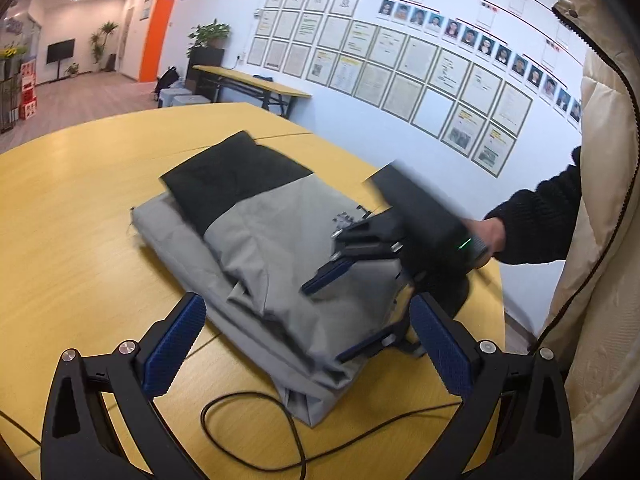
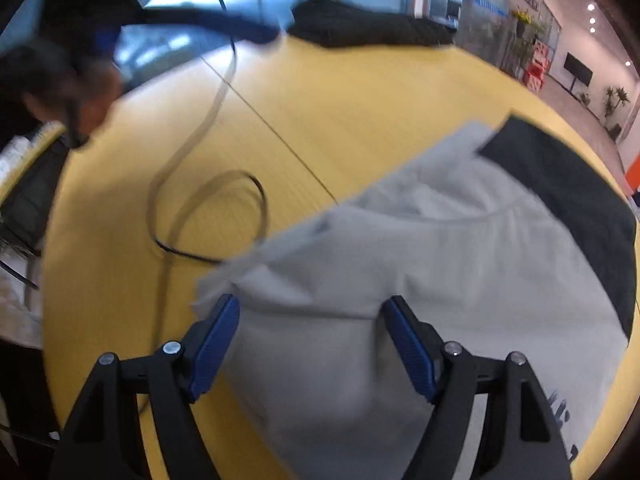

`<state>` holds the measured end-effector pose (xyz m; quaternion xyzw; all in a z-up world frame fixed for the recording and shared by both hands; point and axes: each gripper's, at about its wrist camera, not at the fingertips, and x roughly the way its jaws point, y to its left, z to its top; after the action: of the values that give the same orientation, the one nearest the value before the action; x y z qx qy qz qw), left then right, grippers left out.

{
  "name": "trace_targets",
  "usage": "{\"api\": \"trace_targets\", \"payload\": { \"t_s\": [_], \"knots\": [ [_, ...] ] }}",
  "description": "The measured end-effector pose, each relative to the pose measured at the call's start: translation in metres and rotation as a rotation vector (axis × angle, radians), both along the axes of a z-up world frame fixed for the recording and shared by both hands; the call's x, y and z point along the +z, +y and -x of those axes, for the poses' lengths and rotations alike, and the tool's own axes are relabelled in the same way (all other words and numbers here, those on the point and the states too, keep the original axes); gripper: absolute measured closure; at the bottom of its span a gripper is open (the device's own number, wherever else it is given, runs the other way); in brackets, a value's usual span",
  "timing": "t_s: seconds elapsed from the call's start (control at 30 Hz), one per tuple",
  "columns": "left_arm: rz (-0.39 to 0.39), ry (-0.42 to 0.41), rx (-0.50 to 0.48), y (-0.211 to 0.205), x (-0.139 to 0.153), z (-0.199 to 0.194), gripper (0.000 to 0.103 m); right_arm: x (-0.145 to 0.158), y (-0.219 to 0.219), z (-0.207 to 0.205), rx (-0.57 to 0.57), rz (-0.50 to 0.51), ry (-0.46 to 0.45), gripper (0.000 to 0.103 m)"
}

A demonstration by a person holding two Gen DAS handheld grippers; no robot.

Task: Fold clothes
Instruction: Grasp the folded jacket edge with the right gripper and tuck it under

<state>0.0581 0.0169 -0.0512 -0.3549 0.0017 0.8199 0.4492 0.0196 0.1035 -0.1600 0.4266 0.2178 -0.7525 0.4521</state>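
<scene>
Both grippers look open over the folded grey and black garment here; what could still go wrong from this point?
The black cable loops on the yellow table against the folded garment; a closing left gripper might snag it. The right gripper, open over the grey fabric, could drag the top layer and undo the fold. Motion blur suggests fast movement, risking a shifted stack.

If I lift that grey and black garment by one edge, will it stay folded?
Probably not. The garment creases and sags softly, so it likely droops and unfolds. Its loose layers probably slide apart on the smooth table. It looks light.
</scene>
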Motion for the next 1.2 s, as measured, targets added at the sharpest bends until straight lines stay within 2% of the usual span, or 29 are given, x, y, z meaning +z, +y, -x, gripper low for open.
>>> {"api": "trace_targets", "payload": {
  "t_s": [0.07,0.13,0.27,0.33,0.4,0.43,0.47,0.6,0.67,0.77,0.87,0.97,1.0,1.07,1.2],
  "knots": [
    [0.001,-0.002,-0.021,-0.001,-0.004,0.001,0.0,0.012,0.002,-0.012,-0.032,0.002,0.08,0.022],
    [0.017,0.026,-0.088,0.006,-0.004,0.004,0.0,0.016,-0.003,-0.031,-0.021,-0.043,0.178,0.02],
    [0.02,0.126,-0.272,0.028,0.004,0.024,0.0,-0.015,-0.032,-0.08,0.132,-0.299,0.426,0.014],
    [0.03,0.169,-0.37,0.048,0.004,0.042,0.0,-0.025,-0.039,-0.084,0.128,-0.347,0.449,0.015],
    [0.06,0.204,-0.441,0.069,0.001,0.06,0.0,-0.022,-0.044,-0.078,0.041,-0.32,0.429,0.028],
    [0.069,0.214,-0.449,0.077,0.0,0.07,0.0,-0.014,-0.043,-0.071,-0.017,-0.268,0.391,0.044],
    [0.075,0.221,-0.451,0.083,0.0,0.08,0.0,-0.006,-0.041,-0.065,-0.073,-0.214,0.351,0.054],
    [-0.102,0.186,-0.368,0.061,0.018,0.107,0.0,0.003,-0.036,-0.051,-0.2,-0.174,0.299,0.066],
    [-0.11,0.193,-0.324,0.046,0.022,0.11,0.0,0.001,-0.034,-0.048,-0.243,-0.156,0.26,0.075],
    [-0.077,0.19,-0.276,0.024,0.025,0.111,0.0,0.003,-0.039,-0.048,-0.275,-0.087,0.209,0.087],
    [-0.073,0.199,-0.249,0.007,0.033,0.111,0.0,0.012,-0.041,-0.058,-0.267,-0.026,0.205,0.092],
    [-0.104,0.204,-0.232,-0.001,0.043,0.11,0.0,0.02,-0.049,-0.071,-0.235,0.02,0.215,0.092],
    [-0.111,0.207,-0.235,0.0,0.044,0.11,0.0,0.017,-0.055,-0.072,-0.225,0.016,0.204,0.092],
    [-0.104,0.2,-0.249,0.009,0.042,0.11,0.0,-0.01,-0.063,-0.07,-0.223,-0.053,0.157,0.091],
    [-0.07,0.132,-0.328,0.049,0.017,0.114,0.0,-0.027,-0.059,-0.07,-0.242,-0.056,0.158,0.084]
  ]
}}
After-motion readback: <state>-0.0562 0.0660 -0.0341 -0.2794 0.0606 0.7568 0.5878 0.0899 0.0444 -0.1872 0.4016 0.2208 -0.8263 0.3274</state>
